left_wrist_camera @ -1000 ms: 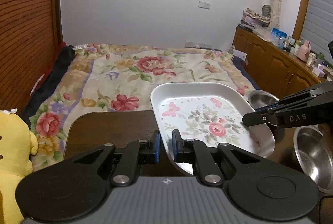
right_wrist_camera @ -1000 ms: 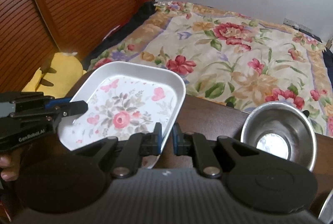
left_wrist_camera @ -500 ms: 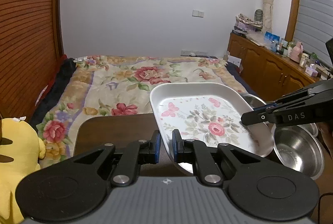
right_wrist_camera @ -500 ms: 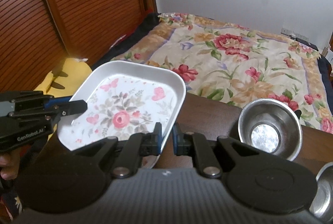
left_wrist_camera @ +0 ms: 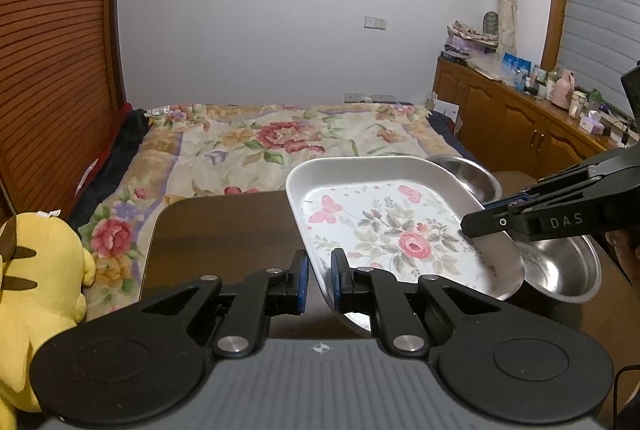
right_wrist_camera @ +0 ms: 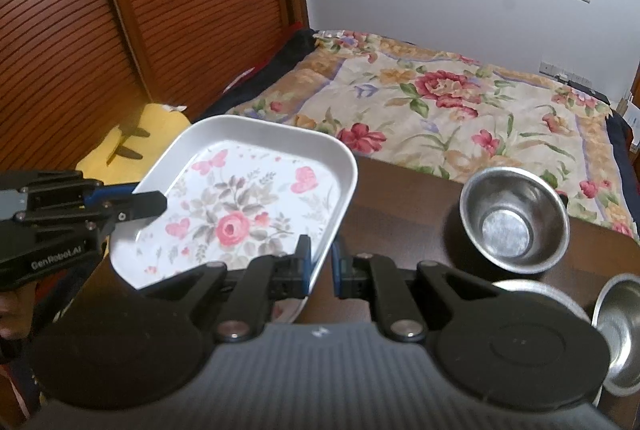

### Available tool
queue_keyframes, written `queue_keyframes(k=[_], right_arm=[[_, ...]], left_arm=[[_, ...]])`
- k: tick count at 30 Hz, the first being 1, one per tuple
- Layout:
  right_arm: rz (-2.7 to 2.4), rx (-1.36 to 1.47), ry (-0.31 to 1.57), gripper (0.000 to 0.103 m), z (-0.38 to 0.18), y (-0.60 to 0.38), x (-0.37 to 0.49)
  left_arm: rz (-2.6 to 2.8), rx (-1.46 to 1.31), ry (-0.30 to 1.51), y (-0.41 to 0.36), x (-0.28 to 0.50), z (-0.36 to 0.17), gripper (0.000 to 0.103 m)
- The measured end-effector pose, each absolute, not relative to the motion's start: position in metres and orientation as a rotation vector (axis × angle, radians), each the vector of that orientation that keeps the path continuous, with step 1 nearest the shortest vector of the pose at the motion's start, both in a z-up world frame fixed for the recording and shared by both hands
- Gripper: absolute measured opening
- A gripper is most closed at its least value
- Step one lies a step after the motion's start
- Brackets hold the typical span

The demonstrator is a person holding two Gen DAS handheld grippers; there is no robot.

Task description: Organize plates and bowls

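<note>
Floral tray [left_wrist_camera: 384, 230], white-rimmed, held tilted above the dark wooden bench [left_wrist_camera: 224, 226], clear of its surface. Left gripper [left_wrist_camera: 319, 280] jaws clenched on tray's near rim; right gripper [right_wrist_camera: 320, 272] jaws clenched on the opposite rim. Steel bowl [right_wrist_camera: 514, 220] upright near bench's far edge by the floral bed [right_wrist_camera: 460, 110]. Two more steel bowls [right_wrist_camera: 620, 326] at the right edge. Yellow plush toy [left_wrist_camera: 36, 294] off bench's left side.
</note>
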State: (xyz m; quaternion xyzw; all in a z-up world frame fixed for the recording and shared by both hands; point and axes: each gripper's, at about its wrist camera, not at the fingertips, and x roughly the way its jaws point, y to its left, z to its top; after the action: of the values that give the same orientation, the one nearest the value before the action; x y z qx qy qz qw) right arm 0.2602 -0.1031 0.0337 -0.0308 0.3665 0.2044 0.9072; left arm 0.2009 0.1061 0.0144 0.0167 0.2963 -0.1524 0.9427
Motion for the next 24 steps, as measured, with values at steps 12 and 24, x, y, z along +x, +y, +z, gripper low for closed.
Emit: queue_keyframes(k=[12, 24], right_arm=[[0.434, -0.043, 0.783, 0.012, 0.016, -0.108, 0.227], [0.442, -0.031, 0.800, 0.012, 0.005, -0.113, 0.203]], left_arm=[[-0.337, 0.044, 0.625, 0.102, 0.167, 0.008, 0.013], [-0.348, 0.033, 0.645, 0.100, 0.143, -0.005, 0.013]])
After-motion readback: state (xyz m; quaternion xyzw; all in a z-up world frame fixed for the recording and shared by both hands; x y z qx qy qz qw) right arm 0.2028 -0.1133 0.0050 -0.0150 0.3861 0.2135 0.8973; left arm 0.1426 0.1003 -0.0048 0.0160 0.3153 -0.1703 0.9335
